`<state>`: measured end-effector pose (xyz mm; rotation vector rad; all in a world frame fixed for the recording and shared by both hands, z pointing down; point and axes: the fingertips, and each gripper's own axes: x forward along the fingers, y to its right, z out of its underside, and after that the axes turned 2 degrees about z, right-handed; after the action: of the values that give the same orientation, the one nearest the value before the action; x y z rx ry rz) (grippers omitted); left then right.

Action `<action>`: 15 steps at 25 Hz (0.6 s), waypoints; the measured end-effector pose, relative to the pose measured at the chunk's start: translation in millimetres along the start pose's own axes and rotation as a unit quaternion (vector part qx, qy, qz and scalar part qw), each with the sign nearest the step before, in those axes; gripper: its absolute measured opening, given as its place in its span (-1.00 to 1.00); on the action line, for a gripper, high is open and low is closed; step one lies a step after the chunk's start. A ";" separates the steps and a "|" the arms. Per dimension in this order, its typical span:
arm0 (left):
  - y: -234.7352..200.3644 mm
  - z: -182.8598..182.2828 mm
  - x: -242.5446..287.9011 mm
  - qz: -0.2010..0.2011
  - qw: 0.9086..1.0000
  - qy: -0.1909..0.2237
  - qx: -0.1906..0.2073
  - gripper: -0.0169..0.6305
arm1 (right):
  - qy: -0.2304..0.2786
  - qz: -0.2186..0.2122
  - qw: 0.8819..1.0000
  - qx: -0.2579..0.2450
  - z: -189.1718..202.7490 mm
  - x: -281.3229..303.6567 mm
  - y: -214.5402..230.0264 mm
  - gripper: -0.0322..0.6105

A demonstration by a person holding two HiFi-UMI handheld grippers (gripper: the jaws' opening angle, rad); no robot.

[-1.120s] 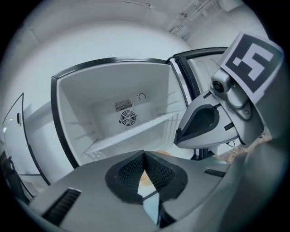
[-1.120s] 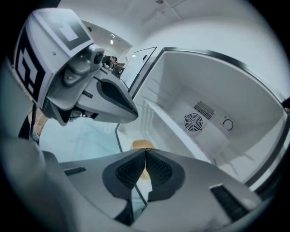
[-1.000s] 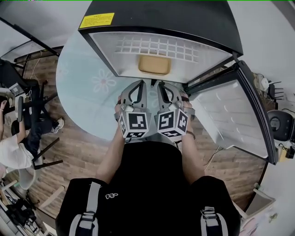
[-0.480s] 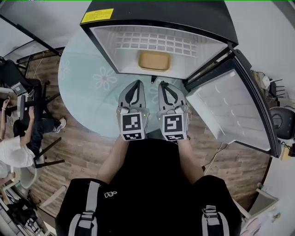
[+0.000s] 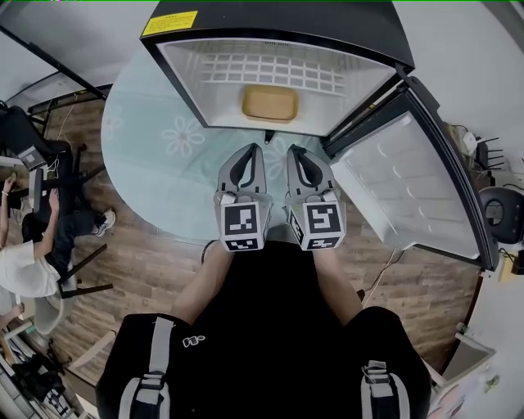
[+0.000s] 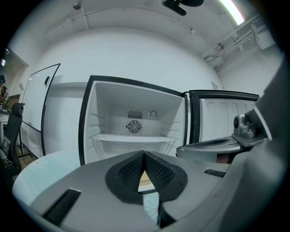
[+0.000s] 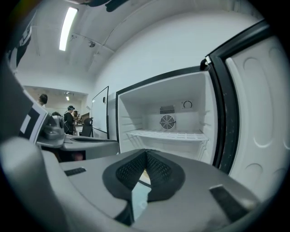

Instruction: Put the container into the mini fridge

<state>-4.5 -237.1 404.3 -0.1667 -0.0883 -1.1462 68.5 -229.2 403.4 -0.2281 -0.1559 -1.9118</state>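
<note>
This looks like an open-plan office or lab workroom. A whiteboard (image 6: pixel 40 113) stands against the white wall with an office chair (image 6: pixel 12 131) beside it — strip lights (image 7: pixel 68 27) and bare pipes (image 6: pixel 231 43) run across the ceiling. People (image 7: pixel 70 118) stand farther back, and another person (image 5: pixel 20 270) sits at the edge of the wood floor (image 5: pixel 155 270). The fridge (image 5: pixel 278 20) stands on a round table (image 5: pixel 135 155).

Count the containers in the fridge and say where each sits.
1. The container sits on the floor of the fridge, near the front, below the shelf. More could be hidden deeper inside.
</note>
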 end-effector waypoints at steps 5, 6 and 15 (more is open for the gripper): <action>7.8 -3.6 -2.9 0.013 1.000 0.010 0.010 -0.91 | -0.004 -0.005 1.000 -0.006 1.5 -3.6 -1.7 -0.89; 8.0 -3.9 -3.1 0.013 1.000 0.011 0.012 -0.91 | -0.003 -0.005 1.000 -0.005 1.4 -4.2 -1.4 -0.89; 9.9 -1.9 -6.1 0.014 1.000 0.007 0.012 -0.91 | -0.007 -0.003 1.000 0.002 7.8 -7.9 -0.6 -0.89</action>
<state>2.0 -227.9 400.7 -0.1377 -0.0862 -1.1174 71.2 -220.1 409.1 -0.2388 -0.1686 -1.9161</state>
